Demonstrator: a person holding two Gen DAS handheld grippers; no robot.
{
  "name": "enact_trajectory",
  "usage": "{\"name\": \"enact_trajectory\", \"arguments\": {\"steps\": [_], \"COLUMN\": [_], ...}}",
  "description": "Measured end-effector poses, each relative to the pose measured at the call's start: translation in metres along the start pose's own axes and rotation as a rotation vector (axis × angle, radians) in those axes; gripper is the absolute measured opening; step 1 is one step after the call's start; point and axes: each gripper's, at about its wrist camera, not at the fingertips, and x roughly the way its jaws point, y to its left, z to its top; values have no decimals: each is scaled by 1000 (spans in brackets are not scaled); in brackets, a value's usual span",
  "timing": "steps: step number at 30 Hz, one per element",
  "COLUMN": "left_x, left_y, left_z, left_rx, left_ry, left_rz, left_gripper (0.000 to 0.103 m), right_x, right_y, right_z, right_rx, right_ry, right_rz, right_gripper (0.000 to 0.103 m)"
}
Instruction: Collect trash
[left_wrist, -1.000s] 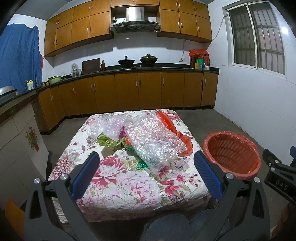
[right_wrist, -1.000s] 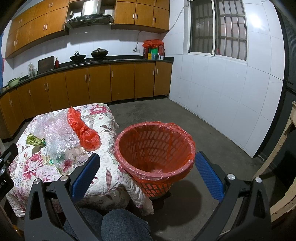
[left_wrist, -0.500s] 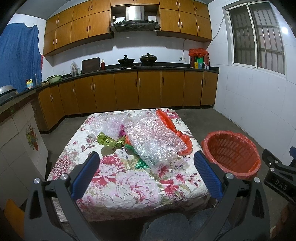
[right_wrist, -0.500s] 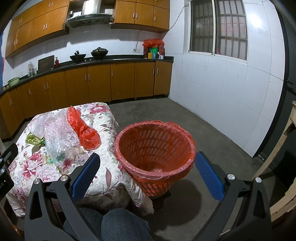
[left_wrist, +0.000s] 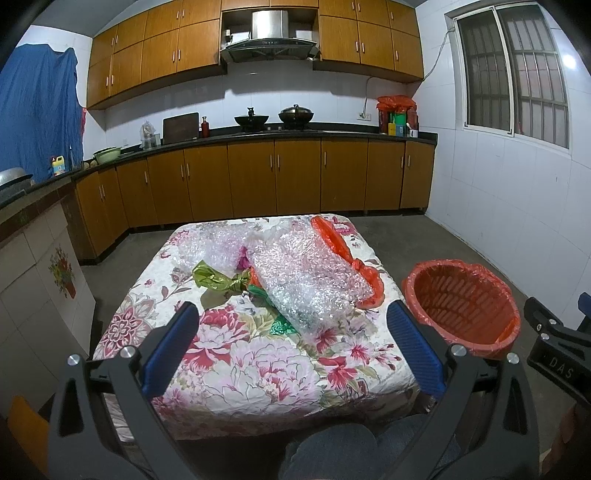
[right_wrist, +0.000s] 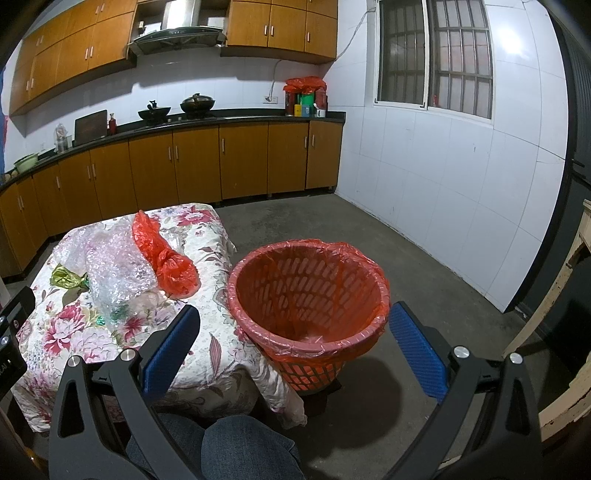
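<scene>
Both tools, left (left_wrist: 291, 343) and right (right_wrist: 293, 341), were spread, empty; best grab the bubble wrap (left_wrist: 310, 280) by a fold.

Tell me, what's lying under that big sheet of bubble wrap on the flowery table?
Poking out from beneath the bubble wrap are a green crinkly wrapper, a green scrap and a red plastic bag. Anything else underneath is hidden.

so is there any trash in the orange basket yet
No, in the right wrist view the orange basket holds only its red liner, while the bubble wrap lies on the floral table.
</scene>
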Motion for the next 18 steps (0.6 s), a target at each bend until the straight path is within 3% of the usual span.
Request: {"name": "enact_trajectory", "arguments": {"steps": [18], "left_x": [-5], "left_y": [-11], "left_z": [-11], "left_rx": [-2], "left_ry": [7], "left_rz": [-3], "left_gripper": [99], "right_x": [3], "right_y": [1], "right_z": [0], "right_rx": [0], "right_ry": [3], "right_rz": [-1], "right_gripper": [101]}}
